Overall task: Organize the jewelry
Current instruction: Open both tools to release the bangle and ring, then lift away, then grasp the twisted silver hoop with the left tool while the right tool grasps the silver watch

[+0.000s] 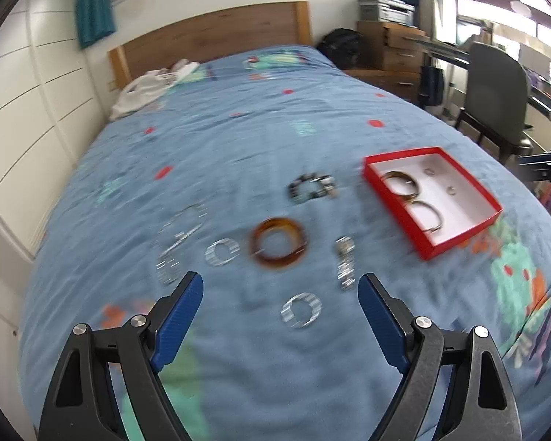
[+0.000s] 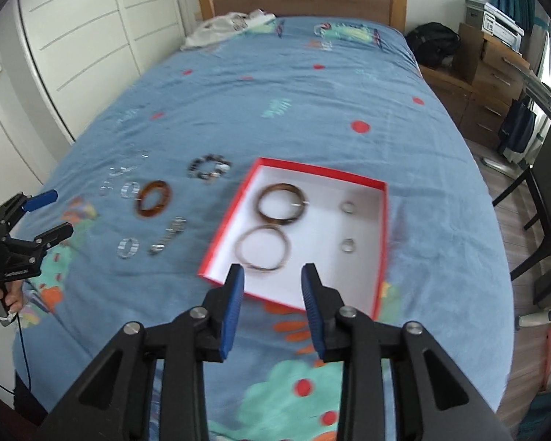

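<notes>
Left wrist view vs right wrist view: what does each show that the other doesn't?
Only the left wrist view: the left gripper from behind, jaws wide with nothing between them, and a grey chair.
Only the right wrist view: the right gripper up close, open and empty, and a hand holding the left tool.
Both: red box with two bangles and two rings, amber bangle, blue bedspread.

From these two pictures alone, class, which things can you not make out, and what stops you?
- Silver pieces, left wrist view: motion blur; chain or bracelet, cannot tell.
- Beaded bracelet, right wrist view: blurred, beads unclear.
- Two small rings in the red box: too small for detail.
- Hand on the left gripper, right wrist view: cut off by the edge.
- Right gripper: open, empty.
</notes>
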Demonstrator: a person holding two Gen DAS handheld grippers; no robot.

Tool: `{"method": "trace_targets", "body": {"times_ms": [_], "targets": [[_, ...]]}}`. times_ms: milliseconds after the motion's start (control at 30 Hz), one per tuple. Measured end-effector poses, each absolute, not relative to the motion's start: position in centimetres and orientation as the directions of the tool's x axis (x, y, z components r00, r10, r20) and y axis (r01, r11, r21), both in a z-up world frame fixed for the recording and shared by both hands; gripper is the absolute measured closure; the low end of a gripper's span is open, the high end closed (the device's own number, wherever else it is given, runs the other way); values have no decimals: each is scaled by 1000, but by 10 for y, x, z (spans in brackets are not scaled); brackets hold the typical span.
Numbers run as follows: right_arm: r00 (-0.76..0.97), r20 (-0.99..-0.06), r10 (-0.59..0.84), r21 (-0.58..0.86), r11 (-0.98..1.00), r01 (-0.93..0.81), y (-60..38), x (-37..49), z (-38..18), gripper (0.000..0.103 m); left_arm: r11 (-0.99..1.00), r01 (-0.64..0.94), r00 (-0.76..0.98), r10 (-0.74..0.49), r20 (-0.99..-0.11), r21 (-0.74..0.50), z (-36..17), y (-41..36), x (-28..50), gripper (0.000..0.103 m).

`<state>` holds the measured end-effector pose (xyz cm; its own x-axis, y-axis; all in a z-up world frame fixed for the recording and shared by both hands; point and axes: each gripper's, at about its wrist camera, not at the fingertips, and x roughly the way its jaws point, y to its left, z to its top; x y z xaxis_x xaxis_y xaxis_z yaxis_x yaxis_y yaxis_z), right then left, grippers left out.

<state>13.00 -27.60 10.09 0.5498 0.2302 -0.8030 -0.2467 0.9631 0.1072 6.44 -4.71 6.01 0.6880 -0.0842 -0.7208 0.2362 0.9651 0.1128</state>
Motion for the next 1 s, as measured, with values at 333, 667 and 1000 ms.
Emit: {"method": "trace_targets", "body": {"times_ms": [333, 667, 1000], "targets": [[570, -767, 294, 162, 949, -272, -213, 93, 103, 71, 990, 114, 697, -20, -717, 83, 44, 28, 20, 16], [571, -753, 325, 209, 942, -261, -180, 85, 81, 71, 995, 92, 670, -25, -742, 49, 13, 39, 9, 15], [534, -769, 351, 233, 932, -278, -164, 97, 47, 71, 990, 134, 630, -57, -775, 36, -16, 20, 28, 15]]}}
